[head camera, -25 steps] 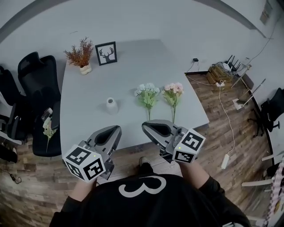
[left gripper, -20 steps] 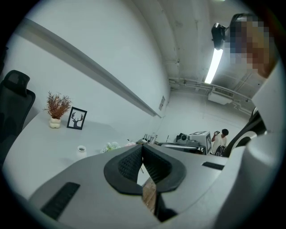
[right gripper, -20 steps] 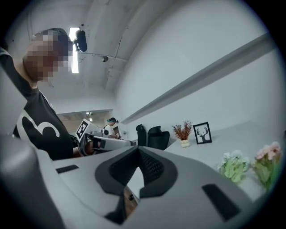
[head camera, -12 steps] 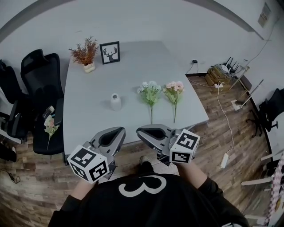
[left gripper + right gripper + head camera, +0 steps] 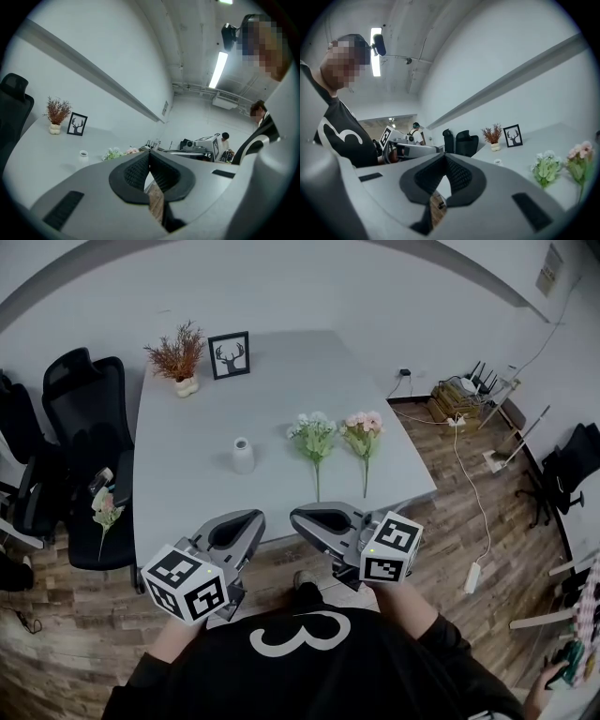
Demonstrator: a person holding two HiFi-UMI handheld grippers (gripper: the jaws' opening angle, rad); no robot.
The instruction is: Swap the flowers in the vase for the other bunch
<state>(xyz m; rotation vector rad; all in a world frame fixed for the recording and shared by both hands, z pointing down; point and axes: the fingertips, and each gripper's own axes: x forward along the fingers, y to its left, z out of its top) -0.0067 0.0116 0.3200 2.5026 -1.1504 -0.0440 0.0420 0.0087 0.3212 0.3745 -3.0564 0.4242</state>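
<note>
A small white vase (image 5: 242,456) stands on the grey table (image 5: 187,427) with no flowers showing in it. To its right lie a white-and-green bunch (image 5: 312,435) and a pink bunch (image 5: 364,430), stems toward me. Both grippers hover short of the table's near edge, over the wooden floor. My left gripper (image 5: 255,518) is shut and holds nothing. The right gripper (image 5: 298,517) is also shut and empty. The left gripper view shows the vase (image 5: 83,153) and both bunches (image 5: 112,153) far ahead. From the right gripper view the vase (image 5: 498,161) and the white-and-green bunch (image 5: 546,168) are visible.
A dried plant in a pot (image 5: 175,354) and a framed deer picture (image 5: 229,353) stand at the table's far edge. Black office chairs (image 5: 80,427) sit left of the table, one with a flower (image 5: 105,512) on its seat. Cables and boxes (image 5: 459,395) lie on the floor at right.
Both grippers have drifted slightly toward each other in front of the table. Their jaws stay shut. Nothing on the table has moved.
</note>
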